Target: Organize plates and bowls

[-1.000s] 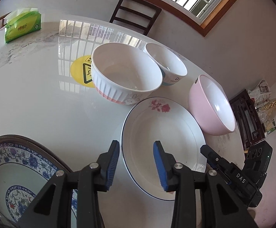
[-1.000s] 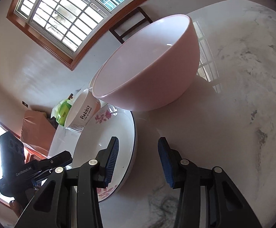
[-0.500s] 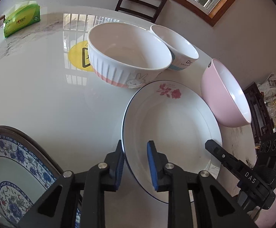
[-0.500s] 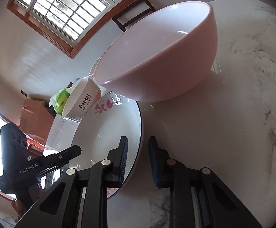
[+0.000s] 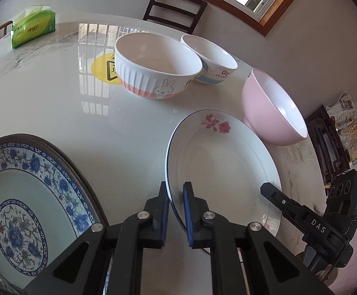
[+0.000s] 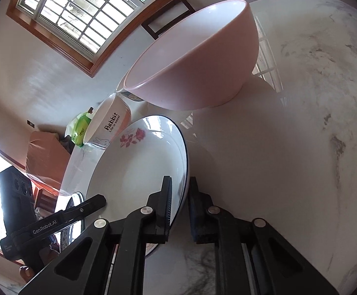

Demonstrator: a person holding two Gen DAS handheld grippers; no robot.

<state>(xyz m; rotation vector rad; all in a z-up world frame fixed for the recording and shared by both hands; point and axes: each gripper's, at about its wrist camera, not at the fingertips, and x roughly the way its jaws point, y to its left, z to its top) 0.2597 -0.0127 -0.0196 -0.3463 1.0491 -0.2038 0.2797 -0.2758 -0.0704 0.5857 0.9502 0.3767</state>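
A white plate with a red rose [image 5: 222,167] lies on the white marble table [image 5: 55,103], with a gripper on each side of it. My left gripper [image 5: 176,186] has the plate's near-left rim between its blue pads, and its jaws are closing on it. My right gripper [image 6: 179,180] is shut on the opposite rim of the same plate [image 6: 134,169]. A pink bowl [image 5: 264,113] stands just beyond the plate. Further back are a ribbed white bowl with a rabbit [image 5: 153,73] and a smaller white bowl [image 5: 212,59].
A blue-and-white patterned plate [image 5: 25,196] lies close to my left gripper on its left. A green tissue pack [image 5: 33,28] sits at the far left, and a yellow sticker [image 5: 103,67] lies behind the rabbit bowl. A dark chair [image 5: 176,9] stands beyond the table under the window.
Both grippers went from open to closed on the rose plate's rim. The left one slid in over the near-left rim, and the right one closed on the opposite rim.
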